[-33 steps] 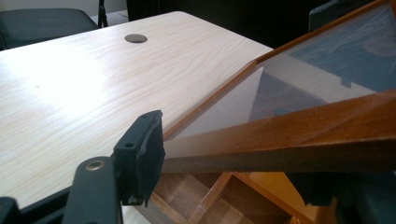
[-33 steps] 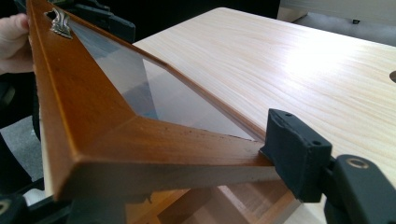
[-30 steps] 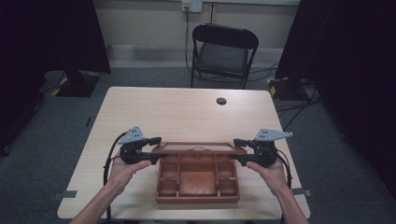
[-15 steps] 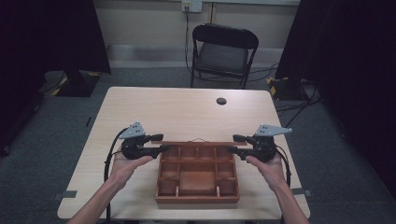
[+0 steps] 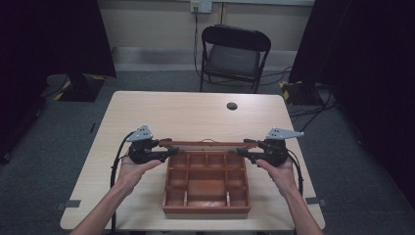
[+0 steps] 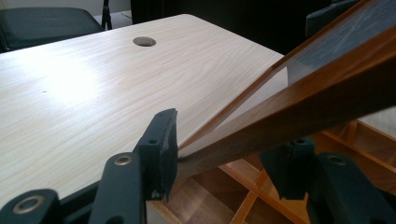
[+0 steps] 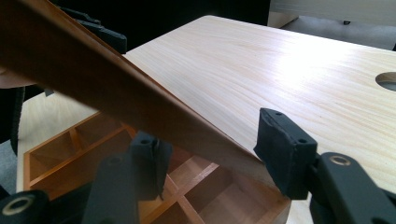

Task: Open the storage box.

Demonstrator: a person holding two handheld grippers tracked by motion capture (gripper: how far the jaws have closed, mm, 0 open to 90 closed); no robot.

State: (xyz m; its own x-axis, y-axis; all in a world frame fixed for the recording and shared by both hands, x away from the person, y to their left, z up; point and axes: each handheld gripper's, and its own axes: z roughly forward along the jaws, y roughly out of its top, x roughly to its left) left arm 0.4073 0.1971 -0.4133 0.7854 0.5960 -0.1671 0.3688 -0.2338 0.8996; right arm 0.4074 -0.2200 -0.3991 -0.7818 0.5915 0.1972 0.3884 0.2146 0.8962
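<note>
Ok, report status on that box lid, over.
Left gripper and right gripper each at one end of the lid. Lid raised, tilted over the compartment box. Table behind clear.

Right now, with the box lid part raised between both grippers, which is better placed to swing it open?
Left gripper, narrowly: in its own view a pad presses the lid frame's corner, while the right gripper's outer pad seems barely touching. Otherwise they mirror each other over the compartment box.

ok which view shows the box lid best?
High view: the whole lid spans between both grippers, raised over the compartment box. The left gripper view and right gripper view each show one end between the jaws.
</note>
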